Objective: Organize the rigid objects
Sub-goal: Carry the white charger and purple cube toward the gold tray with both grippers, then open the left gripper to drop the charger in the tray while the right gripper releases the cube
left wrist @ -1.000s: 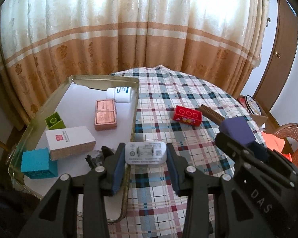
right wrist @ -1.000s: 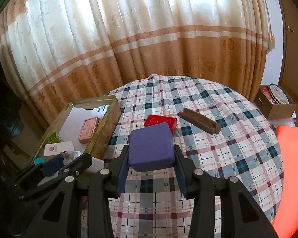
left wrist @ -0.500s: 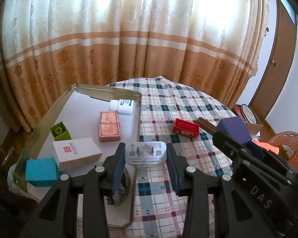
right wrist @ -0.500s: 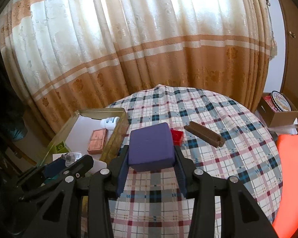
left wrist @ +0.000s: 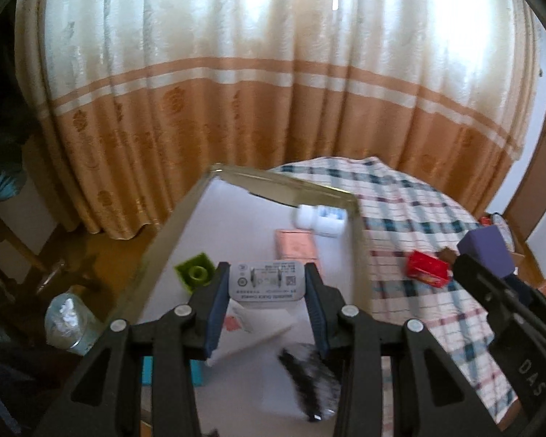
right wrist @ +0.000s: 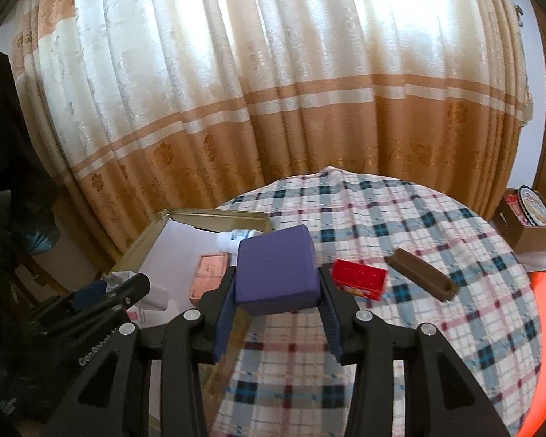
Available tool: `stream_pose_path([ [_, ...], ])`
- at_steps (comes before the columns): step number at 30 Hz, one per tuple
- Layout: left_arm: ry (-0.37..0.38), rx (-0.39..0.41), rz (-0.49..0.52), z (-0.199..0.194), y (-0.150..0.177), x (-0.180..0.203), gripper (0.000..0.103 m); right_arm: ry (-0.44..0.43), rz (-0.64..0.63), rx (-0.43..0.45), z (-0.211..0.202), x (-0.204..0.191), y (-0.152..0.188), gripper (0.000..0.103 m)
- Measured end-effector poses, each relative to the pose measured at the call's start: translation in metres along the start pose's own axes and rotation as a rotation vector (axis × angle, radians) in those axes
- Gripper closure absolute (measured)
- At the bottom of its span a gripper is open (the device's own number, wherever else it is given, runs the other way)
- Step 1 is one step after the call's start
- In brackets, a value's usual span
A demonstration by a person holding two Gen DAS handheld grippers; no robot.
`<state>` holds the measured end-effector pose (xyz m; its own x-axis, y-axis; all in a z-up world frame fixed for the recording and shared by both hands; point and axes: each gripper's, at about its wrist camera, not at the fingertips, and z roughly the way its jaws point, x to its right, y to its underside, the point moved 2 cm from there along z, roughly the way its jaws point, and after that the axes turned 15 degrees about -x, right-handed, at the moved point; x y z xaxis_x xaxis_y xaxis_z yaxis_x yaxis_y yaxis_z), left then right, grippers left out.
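"DAS" in pale letters on the black arm of the right gripper (left wrist: 491,273), "GenRobot" partly readable on the black arm of the left gripper (right wrist: 127,284), tiny blurred print and marks on the white charger (left wrist: 266,282), not legible

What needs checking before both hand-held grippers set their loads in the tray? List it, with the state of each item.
1. Left hand-held gripper clamps the white charger squarely between its pads: ok.
2. Right hand-held gripper clamps the purple block: ok.
3. Charger is over the gold tray: ok.
4. Purple block is over the tray: not ok, it hangs about over the tray's right edge, toward the checked tablecloth.
5. Bare tray floor for a drop: ok, some shows between the green brick and the pink box.
6. Clearance under the charger: cannot tell, the picture is blurred.
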<state>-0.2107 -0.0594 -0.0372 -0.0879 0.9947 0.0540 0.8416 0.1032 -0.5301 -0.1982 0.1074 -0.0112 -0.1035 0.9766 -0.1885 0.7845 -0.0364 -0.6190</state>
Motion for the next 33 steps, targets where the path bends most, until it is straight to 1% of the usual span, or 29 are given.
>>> stream_pose_path([
  [4,-0.039,-0.009,-0.008,0.008,-0.008,-0.01,0.064,-0.012,-0.016,-0.003,0.013,-0.013,-0.01,0.058],
  [10,-0.067,-0.001,-0.023,0.012,-0.022,-0.019,0.064,-0.026,-0.023,-0.02,0.034,-0.028,-0.028,0.058],
  [18,-0.094,-0.01,-0.041,0.026,-0.039,-0.033,0.064,-0.047,-0.039,-0.079,0.063,-0.043,-0.038,0.058],
  [23,-0.037,-0.009,-0.04,0.03,-0.048,-0.037,0.064,-0.048,-0.053,-0.111,0.08,-0.049,-0.041,0.058],
  [26,0.017,-0.023,-0.023,0.035,-0.056,-0.035,0.064,-0.072,-0.057,-0.145,0.09,-0.053,-0.041,0.058],
  [28,0.057,-0.027,-0.021,0.038,-0.061,-0.036,0.064,-0.073,-0.058,-0.15,0.092,-0.053,-0.039,0.057],
  [29,0.088,-0.044,-0.015,0.043,-0.063,-0.037,0.064,-0.083,-0.064,-0.158,0.094,-0.053,-0.039,0.057],
  [31,0.122,-0.074,-0.014,0.05,-0.065,-0.037,0.064,-0.1,-0.075,-0.172,0.099,-0.055,-0.038,0.057],
  [33,0.124,-0.097,-0.02,0.055,-0.065,-0.037,0.064,-0.112,-0.087,-0.176,0.102,-0.057,-0.036,0.057],
])
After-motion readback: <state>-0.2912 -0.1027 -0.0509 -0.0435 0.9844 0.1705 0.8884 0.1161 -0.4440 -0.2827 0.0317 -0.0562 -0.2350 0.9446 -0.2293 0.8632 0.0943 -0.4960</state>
